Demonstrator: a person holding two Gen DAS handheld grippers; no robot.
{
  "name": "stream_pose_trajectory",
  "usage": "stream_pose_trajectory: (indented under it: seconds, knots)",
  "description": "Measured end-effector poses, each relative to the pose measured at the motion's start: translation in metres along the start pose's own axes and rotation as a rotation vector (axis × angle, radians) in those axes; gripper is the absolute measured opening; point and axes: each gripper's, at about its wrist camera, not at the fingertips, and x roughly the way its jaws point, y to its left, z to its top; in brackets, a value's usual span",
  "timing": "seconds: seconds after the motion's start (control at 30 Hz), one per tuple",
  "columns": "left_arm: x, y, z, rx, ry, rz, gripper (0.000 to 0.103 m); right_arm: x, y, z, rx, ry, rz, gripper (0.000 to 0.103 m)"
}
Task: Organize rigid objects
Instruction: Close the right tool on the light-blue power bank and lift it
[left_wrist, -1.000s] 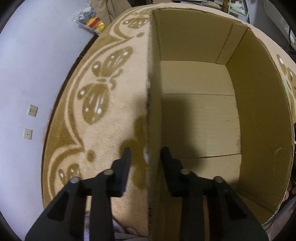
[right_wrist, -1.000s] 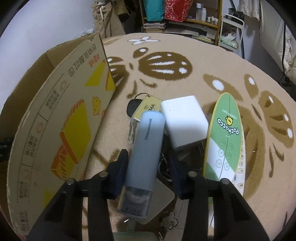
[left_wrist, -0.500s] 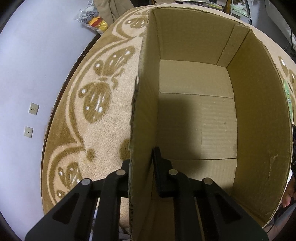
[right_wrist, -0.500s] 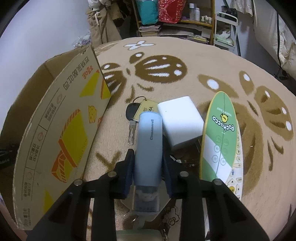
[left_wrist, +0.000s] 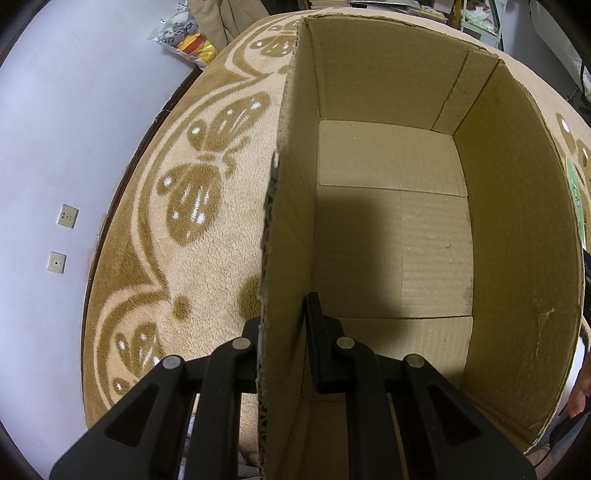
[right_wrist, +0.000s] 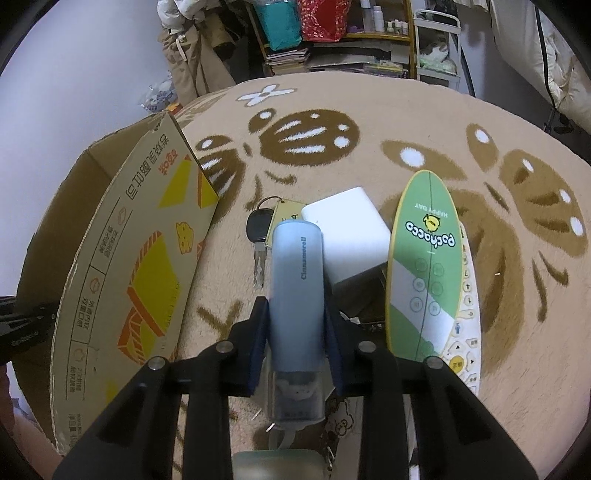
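1. Your right gripper (right_wrist: 295, 332) is clamping the pale blue Cinnamoroll case (right_wrist: 295, 295) between both fingers, closed tight on its lower half, above the rug (right_wrist: 480, 387).
2. Just right of the case a white block (right_wrist: 351, 236) is lying; a key with a tag (right_wrist: 258, 229) is lying just beyond the case's far end.
3. Farther right, a green oval board (right_wrist: 424, 266) is resting partly over a white remote (right_wrist: 467, 332).
4. On the left, the cardboard box (right_wrist: 122, 277) is sitting on the rug.
5. Your left gripper (left_wrist: 282, 347) is pinching the box's left wall (left_wrist: 288, 258), one finger inside, one outside, closed down onto the cardboard.
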Motion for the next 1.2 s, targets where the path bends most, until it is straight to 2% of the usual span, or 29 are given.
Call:
stream_pose_trajectory:
  seconds: [0.23,0.53,0.8,1.0,1.2]
  knots:
    - [0.001,0.000,0.000,0.000,0.000,0.000,0.013,0.001,-0.002,-0.002,0.009,0.001,0.017,0.031]
    - [0.001,0.002,-0.001,-0.002,0.008,-0.003,0.013,0.008,-0.013,0.001,0.072,0.041,0.108,0.032]
    - [0.002,0.002,-0.001,-0.003,0.009,-0.004,0.013,0.008,-0.005,0.012,0.007,0.026,0.127,0.029]
    - [0.002,0.002,0.000,-0.004,0.009,-0.005,0.013,-0.007,0.007,0.011,-0.043,-0.014,0.045,0.029]
    - [0.002,0.001,0.000,0.003,0.007,0.002,0.012,-0.035,0.019,0.027,-0.061,-0.080,0.055,0.029]
